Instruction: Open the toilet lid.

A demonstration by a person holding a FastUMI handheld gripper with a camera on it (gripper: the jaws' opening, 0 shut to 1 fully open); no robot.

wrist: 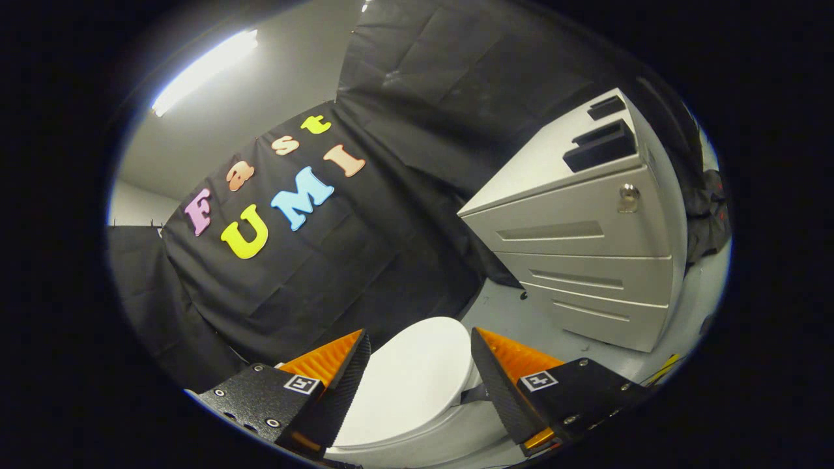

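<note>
Gripper view has the tool (420,339) spread wide and empty above the closed toilet lid (410,384), which lies between its fingers on the floor (521,319) beside a drawer cabinet (586,241), seemingly lined up to catch the rim.

The gripper (420,339) shows at the bottom of the frame, its two fingers spread wide apart and gripping nothing. The left finger (339,374) rises from the lower left and leans inward, its pointed tip ending just left of centre. The right finger (505,378) rises from the lower right and leans the other way, its tip just right of centre. Each finger has a ribbed pad on its outer slope. Behind each finger sits a flat mounting plate with screws and a small square marker, the left plate (260,394) lower than the right plate (580,384), so the gripper appears rolled to one side.
</note>
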